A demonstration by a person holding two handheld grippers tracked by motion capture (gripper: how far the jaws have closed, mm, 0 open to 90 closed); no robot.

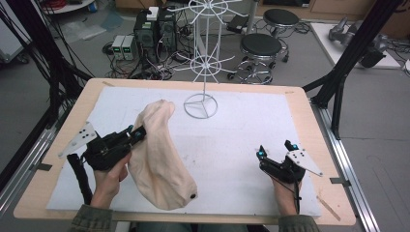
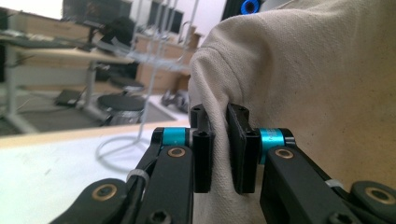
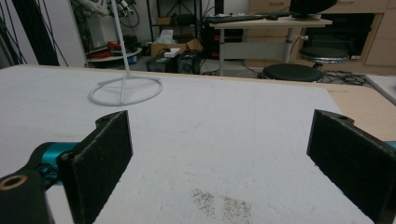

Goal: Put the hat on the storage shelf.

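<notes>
Left gripper (image 1: pixel 137 134) at the left side of the table (image 1: pixel 309 125), held in the person's left hand (image 1: pixel 109 180); its 2 jaws are pinched together on a fold of the beige cloth cap (image 1: pixel 157 157), seen close up in the left gripper view where the pads (image 2: pixel 203 154) squeeze the fabric (image 2: pixel 303 93) between them; cap is lifted at its upper end by the grip, the rest drapes down toward the near table edge, lower end with a small dark button resting on the white mat (image 1: pixel 241 125); cap sits left of centre, just in front and left of the white wire stand (image 1: pixel 204 63), apart from its ring base; right gripper (image 1: pixel 275 150) rests low at the right side of the mat, held by the right hand (image 1: pixel 285 193), well apart from the cap; its jaws stand wide apart with nothing between, pads (image 3: pixel 100 158) over bare mat (image 3: pixel 224 140); ring base of the stand (image 3: pixel 125 91) visible beyond them; stools and computer boxes on the floor behind the table
</notes>
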